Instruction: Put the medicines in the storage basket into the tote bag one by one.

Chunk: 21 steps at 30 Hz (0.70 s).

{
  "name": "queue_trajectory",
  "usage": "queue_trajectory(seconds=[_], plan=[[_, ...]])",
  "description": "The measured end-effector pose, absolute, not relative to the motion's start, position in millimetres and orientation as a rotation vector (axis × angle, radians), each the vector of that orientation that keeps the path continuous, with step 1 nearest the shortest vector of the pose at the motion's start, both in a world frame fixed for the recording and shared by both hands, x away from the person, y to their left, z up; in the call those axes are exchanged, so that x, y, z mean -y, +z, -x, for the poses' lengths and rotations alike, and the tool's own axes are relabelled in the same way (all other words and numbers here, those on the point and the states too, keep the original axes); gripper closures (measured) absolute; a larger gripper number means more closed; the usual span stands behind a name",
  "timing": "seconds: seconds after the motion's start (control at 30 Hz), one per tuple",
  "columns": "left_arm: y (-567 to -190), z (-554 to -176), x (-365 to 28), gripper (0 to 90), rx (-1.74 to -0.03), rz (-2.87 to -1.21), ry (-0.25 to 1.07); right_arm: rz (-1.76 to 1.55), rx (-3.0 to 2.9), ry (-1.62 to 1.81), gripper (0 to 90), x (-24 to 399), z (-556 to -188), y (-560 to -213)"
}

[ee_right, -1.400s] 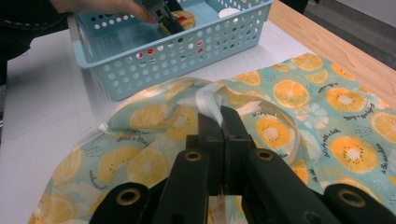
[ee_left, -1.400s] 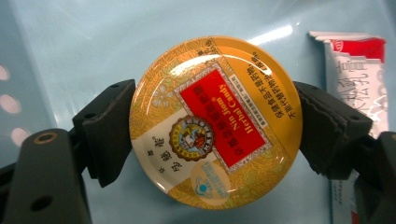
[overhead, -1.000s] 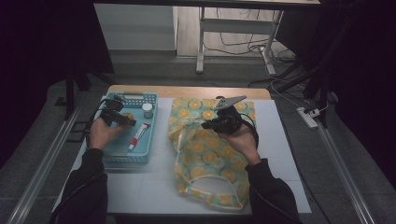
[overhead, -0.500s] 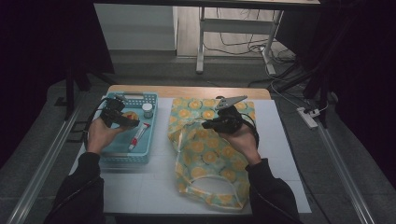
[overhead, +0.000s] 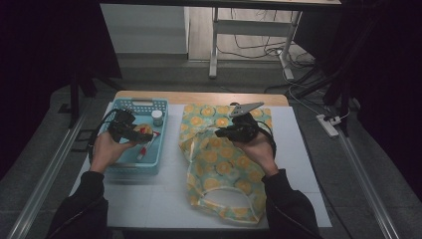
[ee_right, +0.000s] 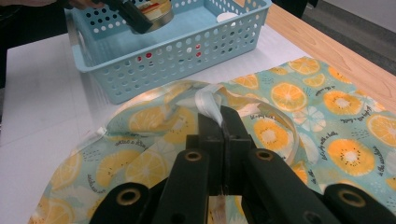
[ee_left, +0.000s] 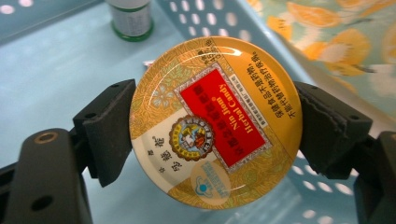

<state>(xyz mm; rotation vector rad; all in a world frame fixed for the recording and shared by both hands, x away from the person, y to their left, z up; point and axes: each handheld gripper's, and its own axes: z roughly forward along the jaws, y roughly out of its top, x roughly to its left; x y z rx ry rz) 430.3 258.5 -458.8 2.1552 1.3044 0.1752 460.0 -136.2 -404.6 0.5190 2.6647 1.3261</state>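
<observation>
White worktop [overhead: 159, 199] carried a fruit-print cloth bag [overhead: 219, 169], long axis running from the far edge toward the person, open mouth and handle loop at the near end. Bag was teal with orange slices and white flowers, rumpled, upper layer lifted near the middle. Left of it, well apart from the bag's body but just beside its edge, sat a light blue perforated basket [overhead: 149, 167], long side also running near to far. Right claw [ee_right: 222, 122] was clenched on the bag's white strap [ee_right: 208, 103], pinching it above the fabric. Left claw [ee_left: 212, 128] was grasping a round candy tin [ee_left: 215, 123] by its rim, held over the basket, lid face toward the camera, label text upside down in the left gripper view. Tin was gold-yellow with a red label panel and a round emblem. Small white bottle [ee_left: 131, 17] with a green base stood upright at the basket's far end.
</observation>
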Motion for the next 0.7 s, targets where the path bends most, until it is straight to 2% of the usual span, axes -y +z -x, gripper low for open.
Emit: queue_trajectory(seconds=[0.23,0.7], plan=[[-448,-416,-247,20.4,-1.240,-2.174,0.202,-0.516,-2.665,1.326,89.4,136,-460,-405],[-437,-392,-217,20.4,-1.122,-2.208,0.176,-0.517,-2.663,1.326,89.4,136,-461,-405]])
